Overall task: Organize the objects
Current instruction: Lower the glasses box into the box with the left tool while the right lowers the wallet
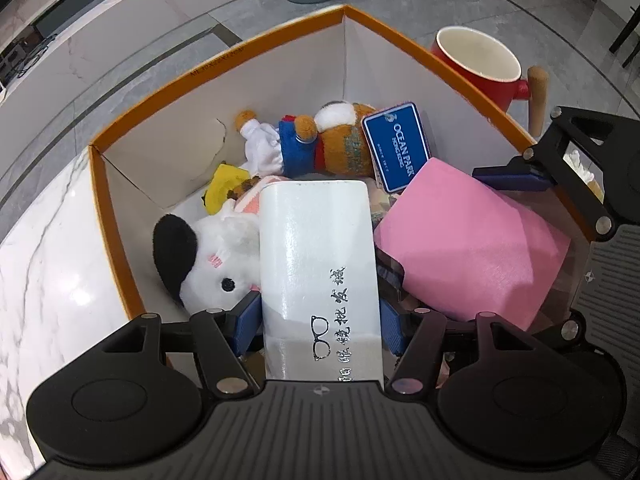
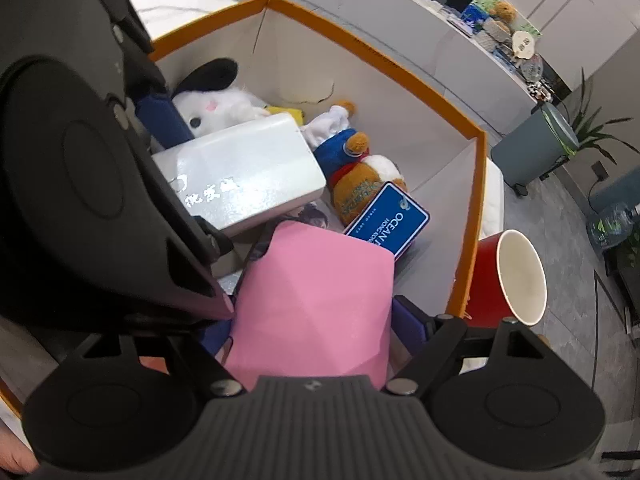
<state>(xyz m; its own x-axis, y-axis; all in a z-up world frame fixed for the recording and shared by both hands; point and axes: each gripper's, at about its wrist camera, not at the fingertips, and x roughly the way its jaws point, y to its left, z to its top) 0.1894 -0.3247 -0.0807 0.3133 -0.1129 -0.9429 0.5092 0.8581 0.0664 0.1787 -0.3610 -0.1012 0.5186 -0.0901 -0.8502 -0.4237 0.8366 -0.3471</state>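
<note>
Gripped between the blue fingers (image 1: 390,330) of the left gripper (image 1: 320,330) is a white glasses case (image 1: 316,264), a glossy, rounded oblong printed with a small spectacles drawing and a line of dark characters along one long edge. It is held over the inside of an orange-rimmed box (image 1: 132,112), whose walls are white and torn in one place. The pads are pressed against both long sides of the case.

A pink faceted object (image 2: 316,304), matte and angular like folded paper, is clamped by the right gripper (image 2: 316,336), with a finger seen against each of its sides. It is likewise held within the box, just beside the glasses case.

Lower in the box, a white plush dog with a black ear (image 1: 208,264), a brown plush toy in blue and white clothes (image 1: 316,140), a yellow item (image 1: 224,186) and a blue "Ocean Park" card (image 1: 398,146) are seen lying together. A red pot with a wooden handle (image 1: 480,68) is seen outside the box, close to its wall. The box is set on a white marble tabletop (image 1: 48,248).
</note>
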